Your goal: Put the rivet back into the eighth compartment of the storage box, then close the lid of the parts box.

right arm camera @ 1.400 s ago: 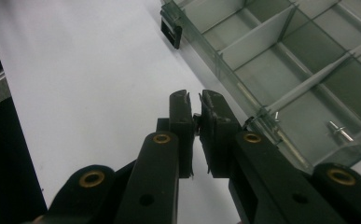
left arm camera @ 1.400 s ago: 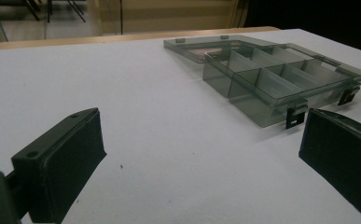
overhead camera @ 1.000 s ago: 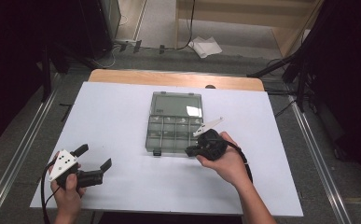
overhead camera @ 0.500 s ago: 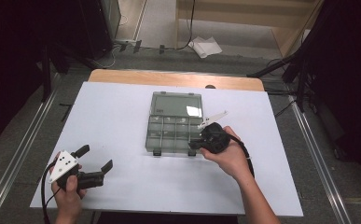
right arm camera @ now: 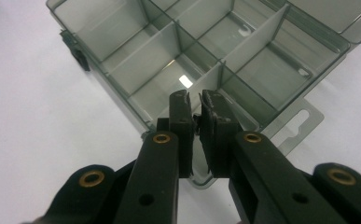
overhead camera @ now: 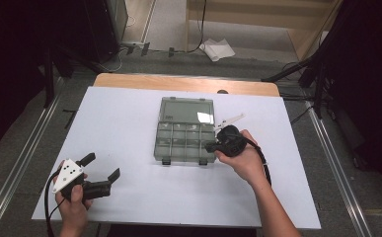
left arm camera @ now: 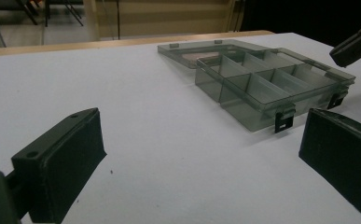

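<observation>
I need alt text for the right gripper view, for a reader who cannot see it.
The right gripper, its two black jaws nearly closed with a thin gap, is at the near wall of an open, smoky transparent compartment box on a white table. The compartments look empty.

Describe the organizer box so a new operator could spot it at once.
Start from the white table top. Near its middle lies a smoky translucent compartment box, its lid folded flat toward the far edge. The right gripper is at the box's right side; nothing else there has dividers and two dark latches on its near wall.
</observation>
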`<state>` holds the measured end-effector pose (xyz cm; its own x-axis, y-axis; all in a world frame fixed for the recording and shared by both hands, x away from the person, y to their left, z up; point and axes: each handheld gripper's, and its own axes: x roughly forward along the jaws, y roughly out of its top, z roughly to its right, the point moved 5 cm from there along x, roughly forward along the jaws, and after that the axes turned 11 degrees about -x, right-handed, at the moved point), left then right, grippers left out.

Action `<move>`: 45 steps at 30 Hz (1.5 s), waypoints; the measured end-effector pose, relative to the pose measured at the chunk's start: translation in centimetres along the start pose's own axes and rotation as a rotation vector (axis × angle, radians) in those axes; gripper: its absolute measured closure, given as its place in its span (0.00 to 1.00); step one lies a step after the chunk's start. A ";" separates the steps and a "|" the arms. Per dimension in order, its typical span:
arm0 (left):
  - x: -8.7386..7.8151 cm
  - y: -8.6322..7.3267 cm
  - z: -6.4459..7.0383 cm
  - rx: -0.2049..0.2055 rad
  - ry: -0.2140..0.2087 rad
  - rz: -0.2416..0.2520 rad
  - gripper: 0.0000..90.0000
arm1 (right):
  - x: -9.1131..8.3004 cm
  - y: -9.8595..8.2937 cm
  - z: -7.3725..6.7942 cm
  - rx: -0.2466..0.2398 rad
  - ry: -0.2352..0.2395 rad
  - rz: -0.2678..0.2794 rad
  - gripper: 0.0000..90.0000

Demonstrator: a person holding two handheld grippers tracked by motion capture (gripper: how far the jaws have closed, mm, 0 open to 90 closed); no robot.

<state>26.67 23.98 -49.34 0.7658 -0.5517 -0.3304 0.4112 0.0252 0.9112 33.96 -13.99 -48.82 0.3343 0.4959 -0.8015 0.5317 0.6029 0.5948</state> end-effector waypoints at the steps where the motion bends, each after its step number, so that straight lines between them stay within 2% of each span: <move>1: 0.0 0.0 0.0 -0.003 -0.001 -0.002 0.00 | 0.1 0.0 0.1 0.000 -0.004 -0.002 0.94; 3: 0.1 0.0 0.0 0.002 -0.003 -0.001 0.00 | 0.4 0.0 0.3 0.003 -0.015 0.000 0.91; 5: 0.1 0.1 0.1 0.004 -0.005 0.002 0.00 | 0.4 0.1 0.6 0.005 -0.027 0.002 0.82; 9: 0.3 0.0 0.2 -0.001 -0.006 -0.001 0.00 | 0.1 0.3 0.8 0.022 -0.019 0.030 0.69; 11: 0.5 -0.1 0.2 0.001 -0.006 -0.008 0.00 | -0.1 0.3 1.0 0.031 -0.027 0.041 0.54; 15: 0.7 0.0 0.4 -0.004 -0.023 -0.012 0.00 | 0.1 0.1 1.1 0.054 -0.028 0.046 0.16; 18: 0.9 0.1 0.5 -0.004 -0.025 -0.012 0.00 | 0.3 0.1 1.2 0.079 -0.025 0.049 0.00; 21: 1.4 0.2 0.8 -0.002 -0.030 -0.020 0.00 | 0.2 0.0 1.2 0.092 -0.035 0.044 0.00; 30: 2.3 0.9 1.4 0.009 -0.044 -0.029 0.00 | -0.3 -0.3 1.2 0.096 -0.037 0.086 0.00; 35: 3.1 1.1 1.6 0.017 -0.053 -0.050 0.00 | -0.5 -0.2 1.2 0.100 -0.008 0.104 0.01; 42: 4.3 1.4 2.0 0.026 -0.067 -0.069 0.00 | -0.8 -0.3 1.2 0.094 -0.037 0.104 0.03; 45: 4.8 1.8 2.2 0.015 -0.081 -0.068 0.00 | -1.0 -0.4 1.3 0.097 -0.038 0.106 0.03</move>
<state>30.02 19.54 -48.71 0.6938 -0.6170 -0.3714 0.4530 -0.0270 0.8911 34.43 -15.55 -48.32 0.4206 0.5287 -0.7373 0.5638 0.4844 0.6690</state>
